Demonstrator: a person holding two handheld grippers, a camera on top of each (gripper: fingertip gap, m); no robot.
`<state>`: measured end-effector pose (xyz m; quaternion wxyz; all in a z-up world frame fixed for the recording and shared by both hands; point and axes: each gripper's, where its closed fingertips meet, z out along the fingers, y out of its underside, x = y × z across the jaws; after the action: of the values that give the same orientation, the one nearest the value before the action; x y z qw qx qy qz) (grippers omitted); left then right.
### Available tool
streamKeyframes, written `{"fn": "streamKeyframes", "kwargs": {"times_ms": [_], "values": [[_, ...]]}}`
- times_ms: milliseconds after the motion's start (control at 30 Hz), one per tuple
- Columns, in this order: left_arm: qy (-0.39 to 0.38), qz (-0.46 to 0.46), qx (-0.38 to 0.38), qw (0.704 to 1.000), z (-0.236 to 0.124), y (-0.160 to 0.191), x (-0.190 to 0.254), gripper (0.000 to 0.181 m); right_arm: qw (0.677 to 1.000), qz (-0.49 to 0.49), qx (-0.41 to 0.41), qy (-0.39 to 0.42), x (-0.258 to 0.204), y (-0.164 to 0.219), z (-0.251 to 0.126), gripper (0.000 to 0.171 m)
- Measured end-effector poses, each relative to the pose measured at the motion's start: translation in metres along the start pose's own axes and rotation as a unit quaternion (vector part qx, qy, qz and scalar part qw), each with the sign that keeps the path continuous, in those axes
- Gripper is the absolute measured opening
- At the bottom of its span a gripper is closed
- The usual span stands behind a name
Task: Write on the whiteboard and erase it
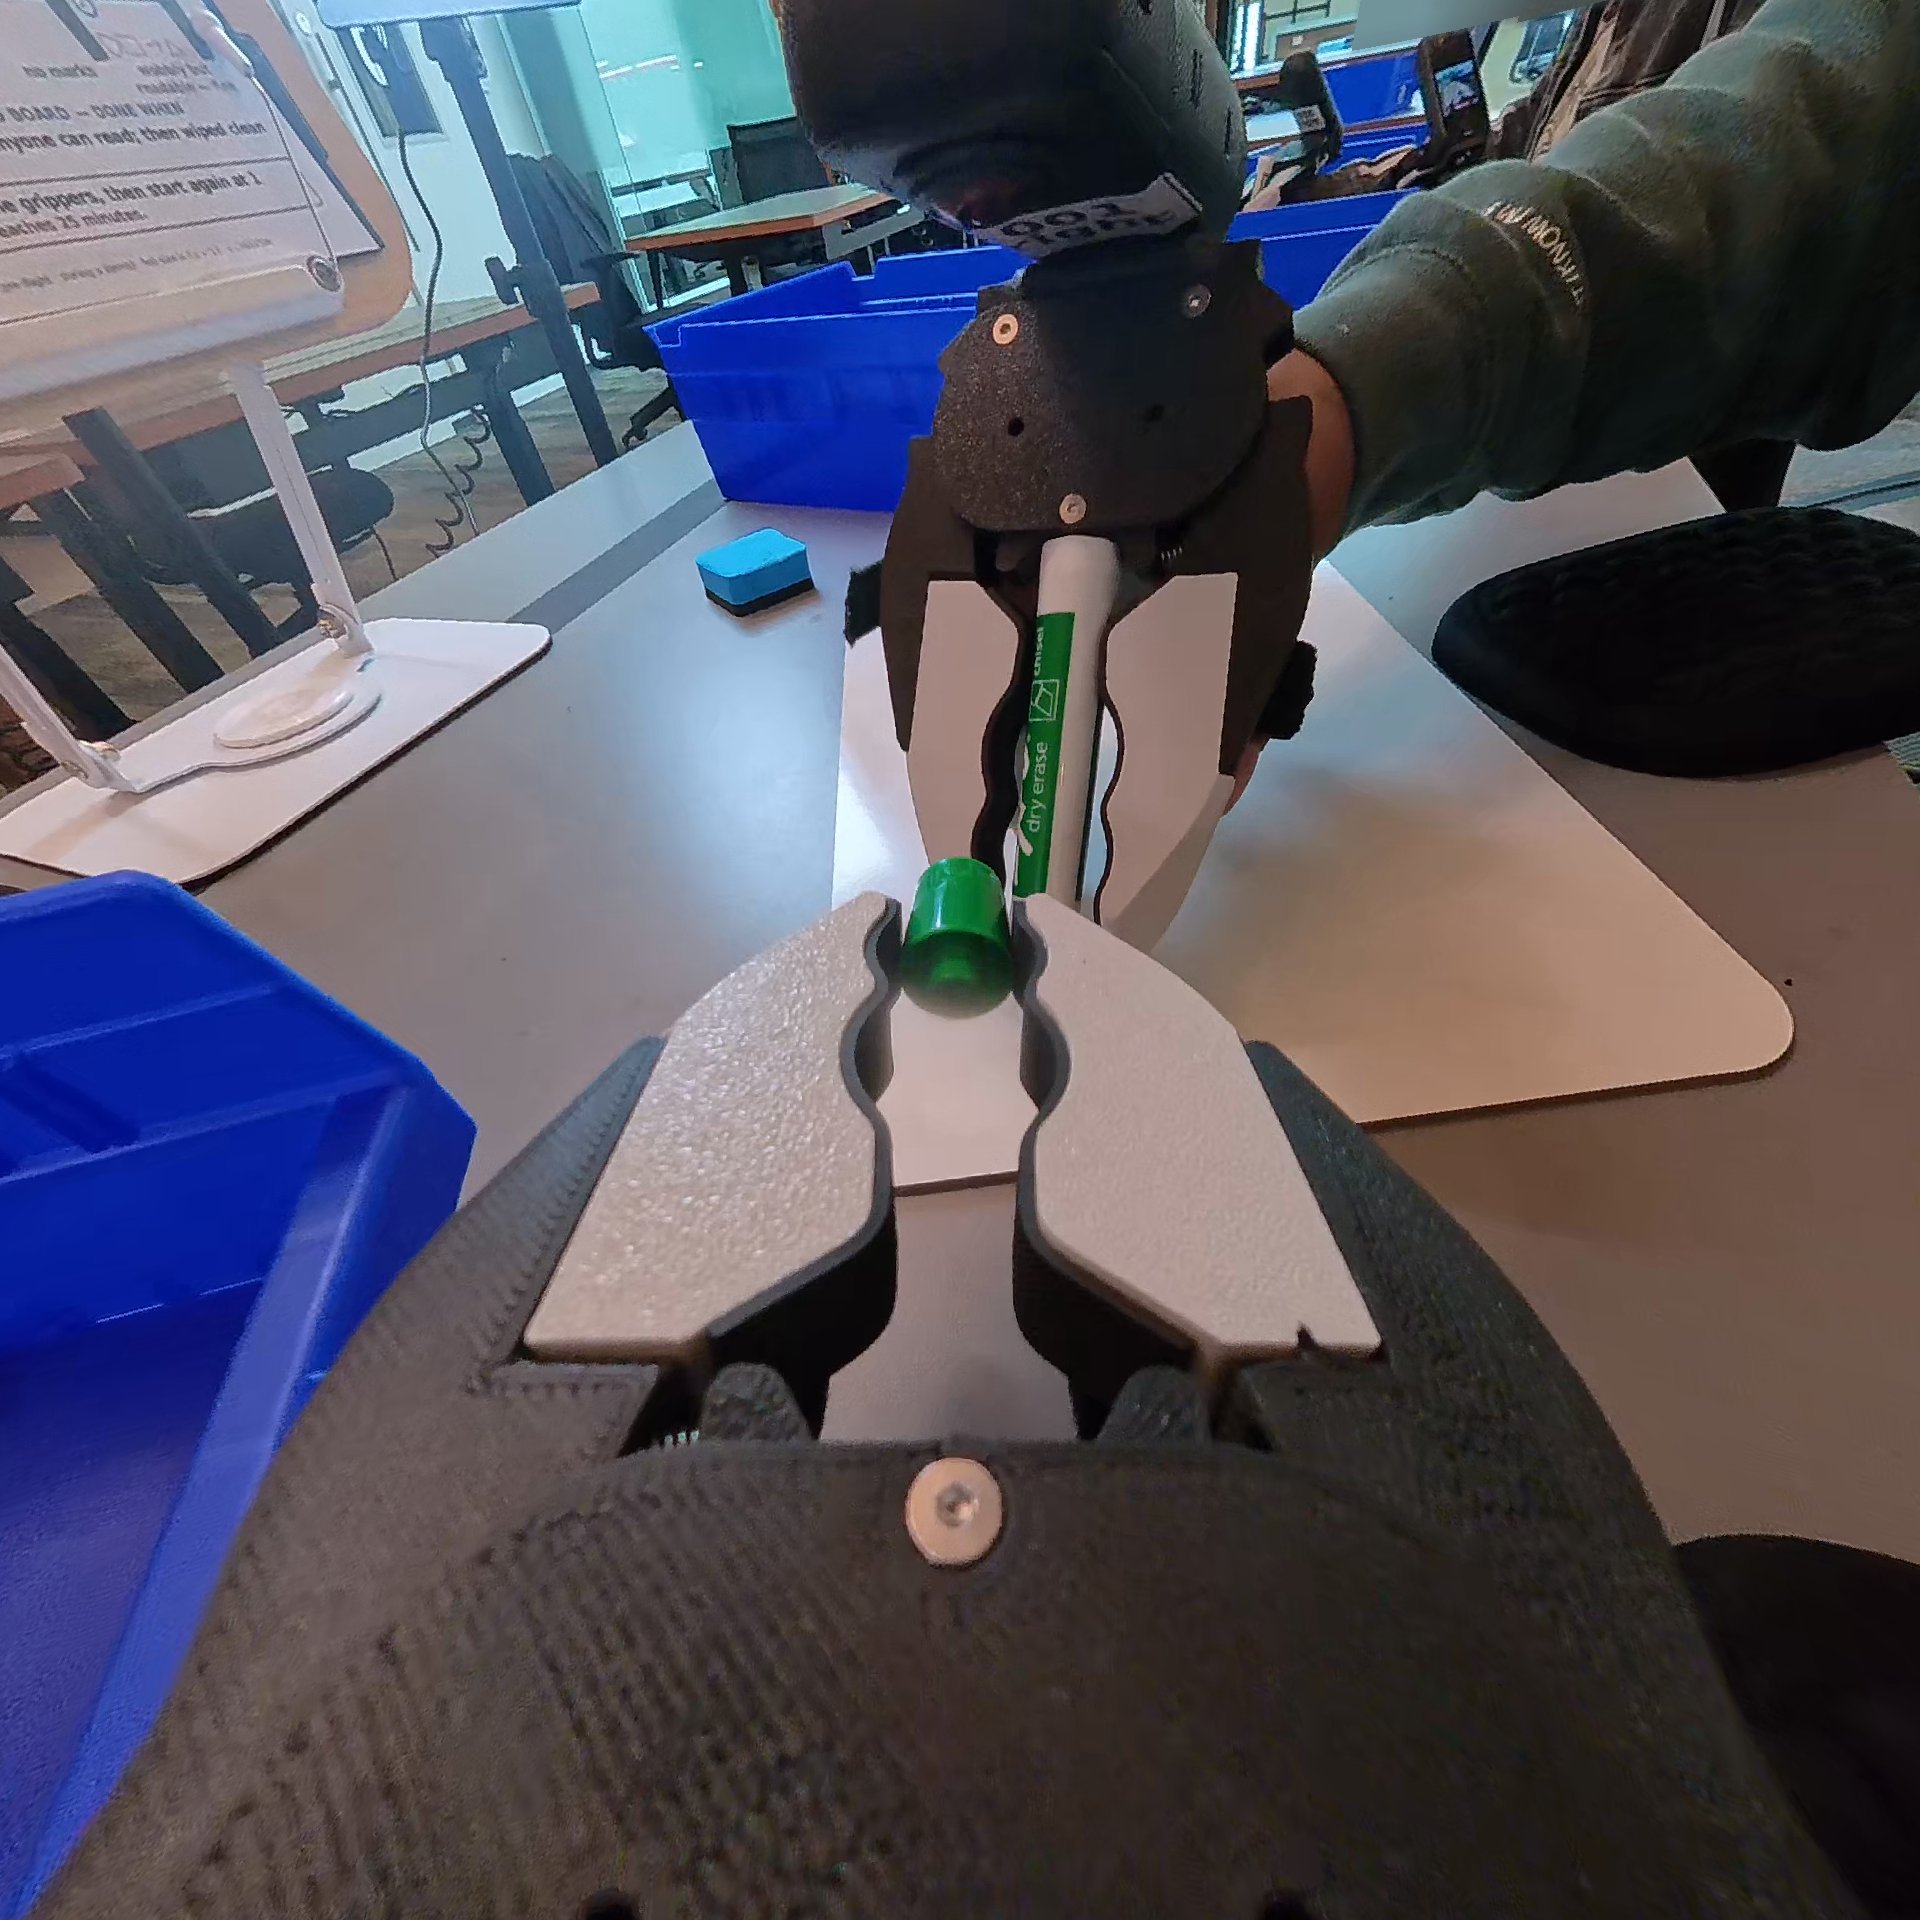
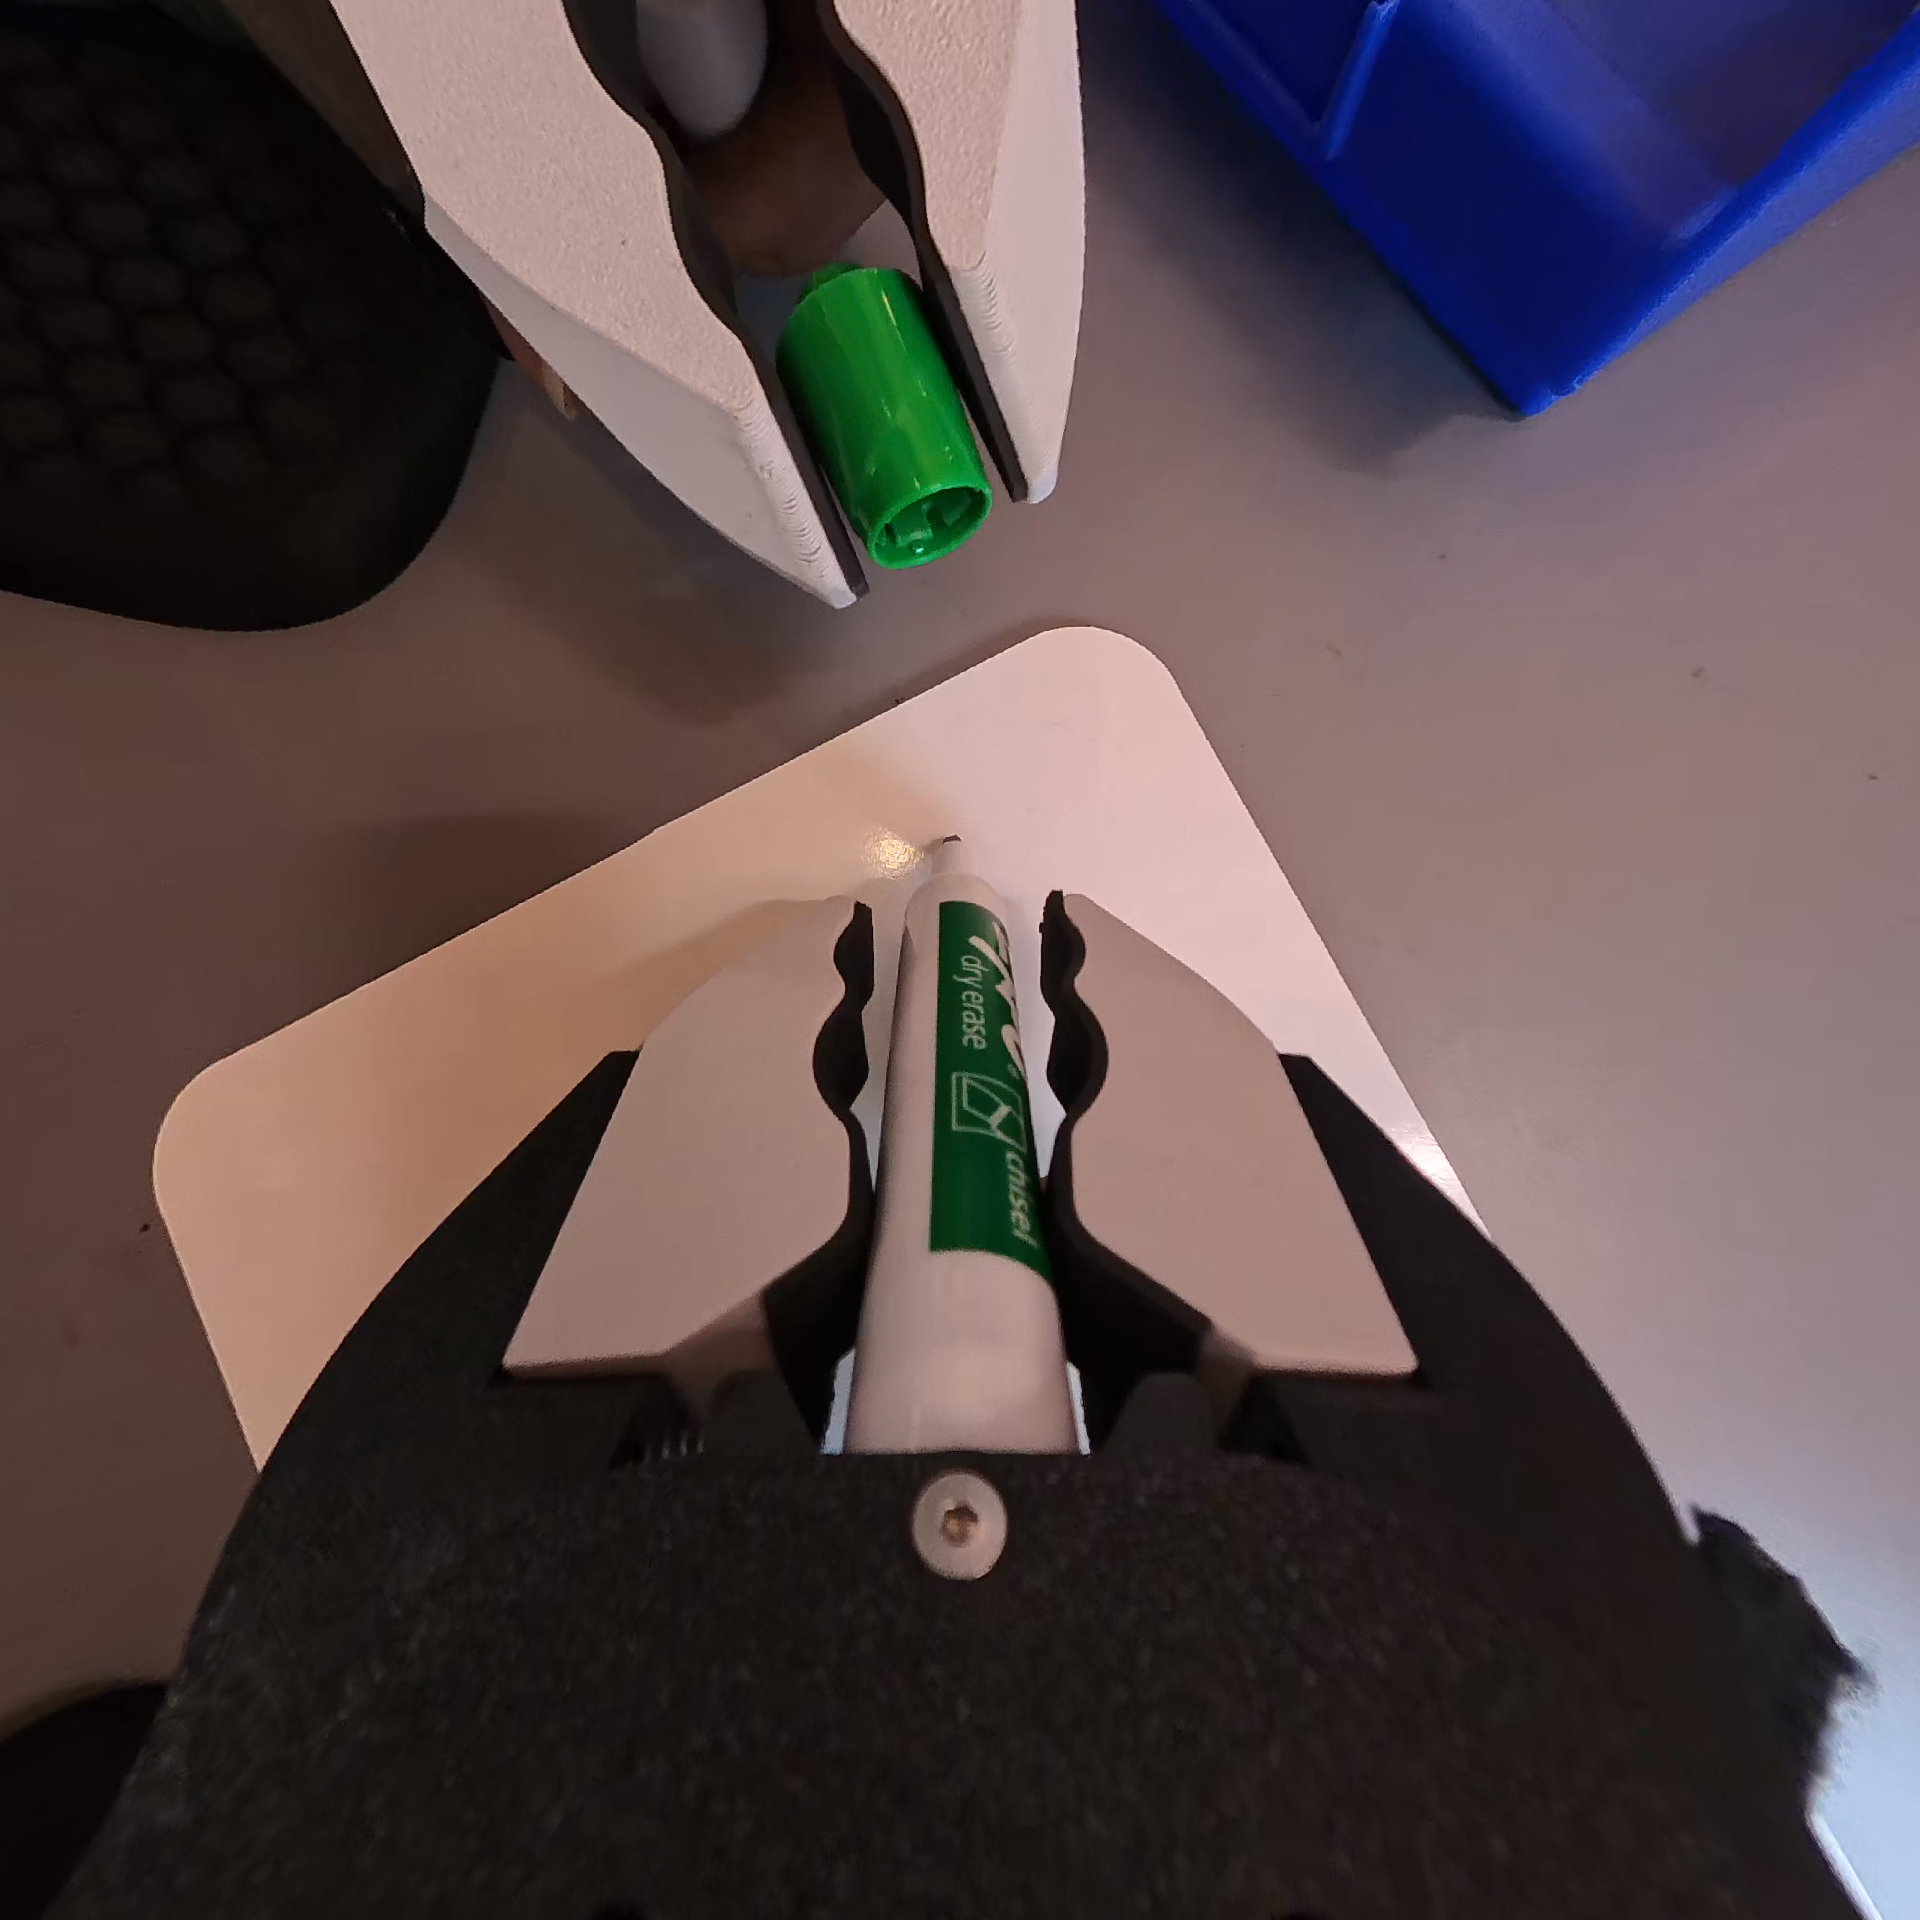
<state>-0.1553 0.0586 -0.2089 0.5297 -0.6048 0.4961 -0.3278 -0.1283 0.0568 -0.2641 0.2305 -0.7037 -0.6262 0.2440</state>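
Green cap (image 2: pixel 883 416) pinched off in your left gripper (image 1: pixel 956 935), your right gripper (image 2: pixel 961 914) clamps the marker (image 2: pixel 961 1143), its tip on the unmarked whiteboard (image 2: pixel 1195 831); writing and erasing remain.

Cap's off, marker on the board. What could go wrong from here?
1. The marker lies lengthwise along the right hand-held gripper, with little visibly bracing it. Tip pressure on the whiteboard might push it back or twist it.
2. The left hand-held gripper pinches the green cap only at its fingertips, so it could slip out.
3. Nothing visibly holds the whiteboard, so strokes may slide it.
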Motion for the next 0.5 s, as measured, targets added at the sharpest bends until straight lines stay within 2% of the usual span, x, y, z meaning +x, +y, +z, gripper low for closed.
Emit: {"fn": "streamKeyframes", "kwargs": {"times_ms": [500], "values": [[0.002,-0.001,-0.003,1.0,0.001,0.002,0.0,0.02,1.0,0.0,-0.023,-0.011,-0.02,0.011,-0.006,0.032]]}}
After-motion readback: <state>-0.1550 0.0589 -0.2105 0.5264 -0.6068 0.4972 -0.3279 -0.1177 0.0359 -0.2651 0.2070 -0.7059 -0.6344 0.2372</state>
